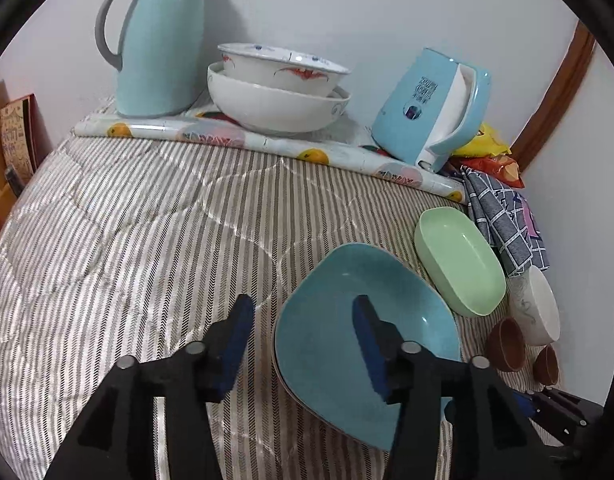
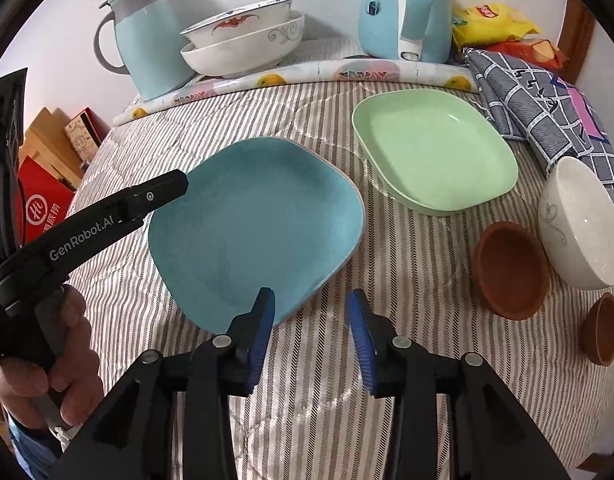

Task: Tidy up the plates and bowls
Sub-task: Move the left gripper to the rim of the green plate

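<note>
The left gripper (image 1: 303, 312) has its fingers (image 1: 237, 332) parted about halfway, straddling the near-left rim of a square, round-cornered turquoise plate (image 2: 259, 220). One blue pad hangs over the plate's inside, the other over the cloth beside it, and neither presses on the rim. The right gripper (image 2: 311, 300) also stands partly open and holds nothing. Its left blue pad (image 2: 263, 320) overlaps the plate's near edge in the right wrist view, the other is over bare cloth; whether the first one touches the plate cannot be told. A person's hand (image 2: 63, 344) grips the left tool's handle at the lower left of that view.

The plate lies flat on a grey-and-white striped quilted cloth (image 1: 127, 220) covering the tabletop. Just beyond its far right corner sits a pale green square plastic dish (image 2: 435, 156), close to it but apart. Right of the plates stand a white ceramic bowl with a grey scroll pattern (image 2: 583, 220), tilted on its side, a brown clay bowl (image 2: 511, 268) and a smaller brown clay bowl (image 2: 601, 328).

At the back, on a fruit-printed mat (image 1: 267, 142), two large white bowls (image 1: 275, 96) are nested between a light blue thermos jug with a grey handle (image 1: 155, 52) and a light blue electric kettle (image 1: 435, 112). A blue checked cloth (image 2: 543, 112) and yellow snack packets (image 2: 495, 20) lie at the far right.
</note>
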A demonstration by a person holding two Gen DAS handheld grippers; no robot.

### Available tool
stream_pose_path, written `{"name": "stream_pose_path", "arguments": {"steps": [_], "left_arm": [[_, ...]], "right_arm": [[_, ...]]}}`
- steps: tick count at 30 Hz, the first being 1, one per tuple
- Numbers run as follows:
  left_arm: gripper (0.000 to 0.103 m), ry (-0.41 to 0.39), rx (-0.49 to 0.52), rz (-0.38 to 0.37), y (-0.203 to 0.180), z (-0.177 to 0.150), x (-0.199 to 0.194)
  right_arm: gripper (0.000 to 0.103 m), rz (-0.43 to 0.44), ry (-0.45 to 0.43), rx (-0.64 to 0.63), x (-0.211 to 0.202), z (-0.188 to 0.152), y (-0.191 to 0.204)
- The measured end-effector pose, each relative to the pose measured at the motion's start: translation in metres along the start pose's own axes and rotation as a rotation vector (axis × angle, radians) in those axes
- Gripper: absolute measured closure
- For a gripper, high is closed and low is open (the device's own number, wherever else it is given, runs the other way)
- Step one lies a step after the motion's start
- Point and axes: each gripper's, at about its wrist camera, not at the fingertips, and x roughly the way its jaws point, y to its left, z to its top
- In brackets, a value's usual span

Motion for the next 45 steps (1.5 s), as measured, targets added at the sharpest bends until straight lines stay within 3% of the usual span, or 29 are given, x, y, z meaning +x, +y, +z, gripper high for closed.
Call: {"name": "stream_pose_path", "arguments": {"steps": [12, 20, 26, 45], "left_arm": [[0.048, -0.037, 0.033, -0.005, -0.043, 0.002, -0.024], [0.047, -0.074, 0.064, 0.006, -0.078, 0.005, -0.035], [0.047, -0.046, 0.073, -0.032, -0.097, 0.009, -0.036], [0.047, 0.013, 0.031, 0.044, -0.118, 0.024, 0.003]], "right_arm": [[0.042, -0.062, -0.133, 0.024, -0.050, -0.003, -0.039], [0.042, -0.133, -0.213, 0.047, -0.080, -0.004, -0.075], [0.039, -0.107, -0.224, 0.076, -0.092, 0.005, -0.098], [0.039, -0.075, -0.229, 0.058, -0.078, 0.050, -0.136]]}}
